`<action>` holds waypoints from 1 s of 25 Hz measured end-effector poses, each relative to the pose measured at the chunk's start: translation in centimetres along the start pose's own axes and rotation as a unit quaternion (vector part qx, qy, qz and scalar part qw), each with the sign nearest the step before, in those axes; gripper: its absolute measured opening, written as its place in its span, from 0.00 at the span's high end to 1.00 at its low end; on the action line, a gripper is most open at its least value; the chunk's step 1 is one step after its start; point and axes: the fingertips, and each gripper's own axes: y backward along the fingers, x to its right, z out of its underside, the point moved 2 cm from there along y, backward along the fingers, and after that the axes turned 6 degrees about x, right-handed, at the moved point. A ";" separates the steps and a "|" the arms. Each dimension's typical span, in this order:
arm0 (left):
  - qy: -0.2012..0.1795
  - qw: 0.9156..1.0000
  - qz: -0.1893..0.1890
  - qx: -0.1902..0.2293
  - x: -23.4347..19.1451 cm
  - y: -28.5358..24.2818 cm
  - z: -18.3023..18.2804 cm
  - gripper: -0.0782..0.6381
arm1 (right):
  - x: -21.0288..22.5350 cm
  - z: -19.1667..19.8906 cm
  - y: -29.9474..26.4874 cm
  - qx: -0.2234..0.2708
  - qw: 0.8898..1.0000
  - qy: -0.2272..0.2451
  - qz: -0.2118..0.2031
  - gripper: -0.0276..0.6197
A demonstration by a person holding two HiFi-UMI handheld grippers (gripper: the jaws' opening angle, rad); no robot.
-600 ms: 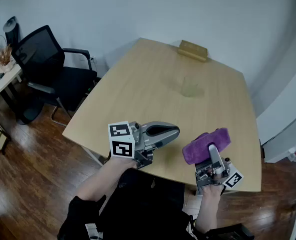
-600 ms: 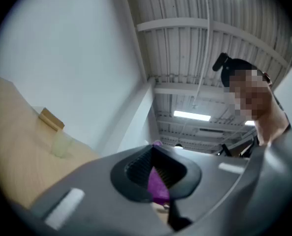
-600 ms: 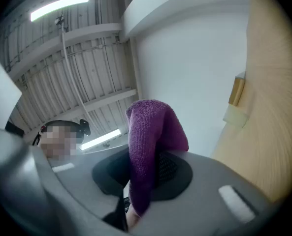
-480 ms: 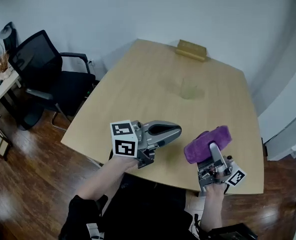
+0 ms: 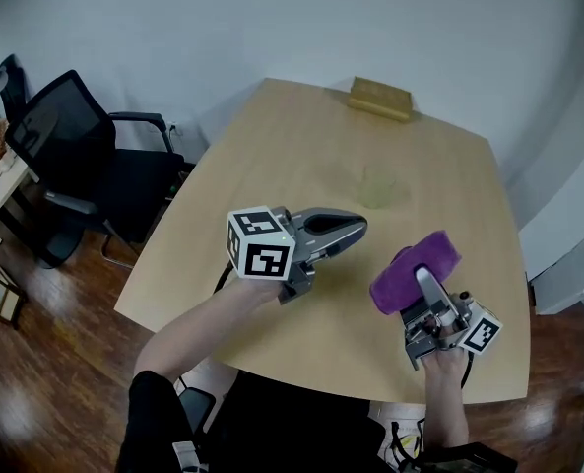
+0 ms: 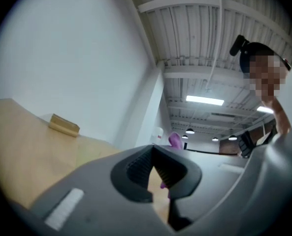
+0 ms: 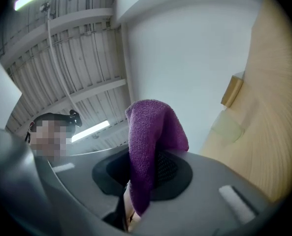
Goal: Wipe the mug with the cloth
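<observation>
**A:** What's closest in, at the right jaws?

**B:** The right gripper (image 5: 421,276) is clenched on the purple cloth (image 5: 439,252). A thick fold stands up out of the jaws and flops forward past their tips.

**A:** And the left?

**B:** The left gripper (image 5: 351,229) has its jaws pressed together with nothing between them. It hangs above the tabletop (image 5: 262,166).

**A:** Where does the mug lie from there?

**B:** The mug (image 5: 378,187) stands on the tabletop ahead of both sets of jaws. It is a little right of the left jaws' line and left of the right jaws' line. It's pale and see-through, so I can't find a handle, but it looks upright, long axis vertical.

**A:** Which side is nearer?

**B:** The left jaws, I'd judge, since the cloth sits farther back. The left jaws would have to open to steady the mug while the cloth comes forward and leftward. Beyond the mug, at the far edge, a wooden block (image 5: 379,98) lies well apart.
</observation>
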 end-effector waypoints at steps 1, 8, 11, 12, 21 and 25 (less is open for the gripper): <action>-0.005 1.000 -0.008 -0.003 -1.1 -0.2 -0.5 0.87 | 0.3 -0.4 -0.1 -0.004 1.000 0.004 0.005 0.86; -0.127 0.986 -0.082 -0.067 -9.8 -1.4 -1.4 0.84 | 2.2 -5.4 -0.3 -0.019 0.996 0.072 0.041 0.86; -0.182 0.973 -0.098 -0.108 -12.8 -1.9 0.1 0.75 | 3.9 -7.0 -0.8 -0.033 0.993 0.094 0.057 0.86; -0.203 0.966 -0.093 -0.129 -13.3 -2.2 0.7 0.71 | 4.4 -7.0 -1.2 -0.038 0.993 0.097 0.057 0.86; -0.345 0.897 -0.045 -0.274 -15.1 -6.9 4.3 0.65 | 8.0 -5.1 -1.1 -0.058 0.993 0.072 0.072 0.86; -0.418 0.837 -0.019 -0.353 -16.2 -8.0 6.5 0.65 | 8.3 -5.1 -0.8 -0.053 0.994 0.066 0.075 0.86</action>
